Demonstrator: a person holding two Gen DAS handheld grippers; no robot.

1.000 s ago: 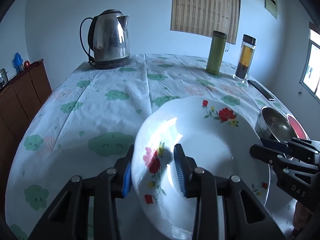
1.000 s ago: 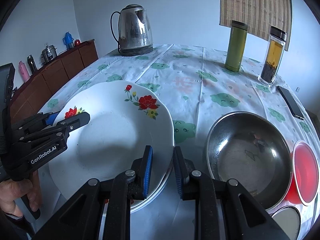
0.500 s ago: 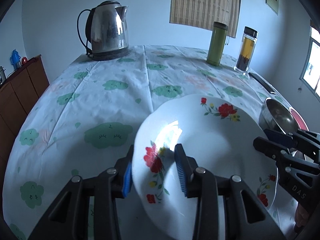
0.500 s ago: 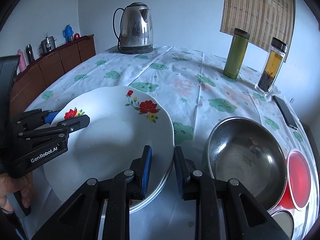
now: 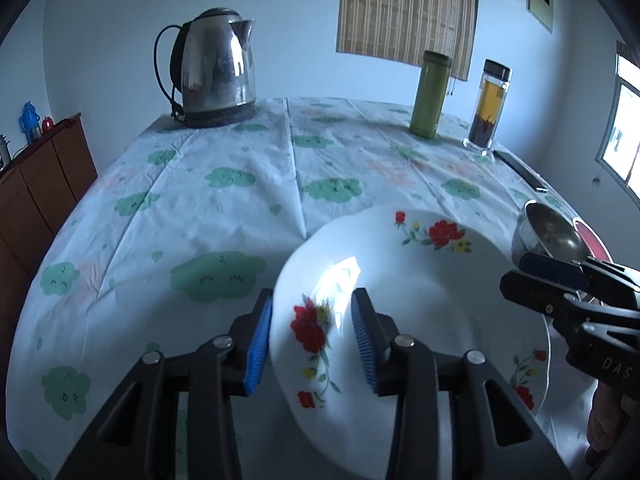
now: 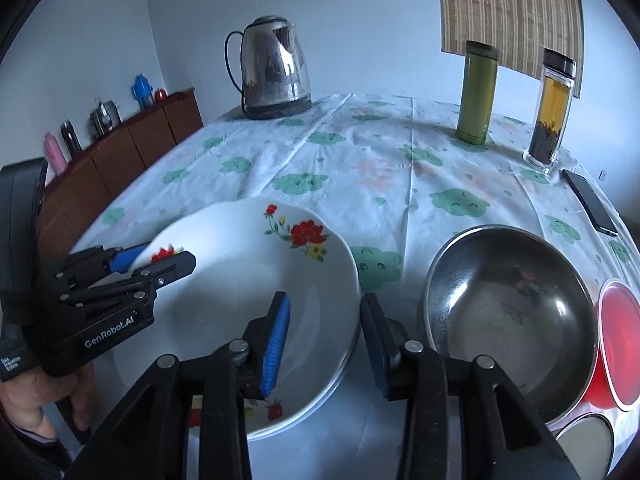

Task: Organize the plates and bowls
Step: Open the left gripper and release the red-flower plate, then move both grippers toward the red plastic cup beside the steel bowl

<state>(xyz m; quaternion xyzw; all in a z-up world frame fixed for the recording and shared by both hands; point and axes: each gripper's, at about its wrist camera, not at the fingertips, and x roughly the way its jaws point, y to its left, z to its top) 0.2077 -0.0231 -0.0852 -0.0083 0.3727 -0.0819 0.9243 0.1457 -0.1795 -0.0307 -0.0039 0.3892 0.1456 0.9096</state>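
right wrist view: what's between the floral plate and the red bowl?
The steel bowl sits between the floral plate and the red bowl, overlapping the red bowl's near edge. The right wrist view shows it.

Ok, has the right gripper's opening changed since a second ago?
Yes. The right gripper has opened wider: the finger over the flowered plate has shifted farther in from the rim, while the other stays just outside it.

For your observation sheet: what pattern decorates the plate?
White plate with red flowers, clearest in the right wrist view.
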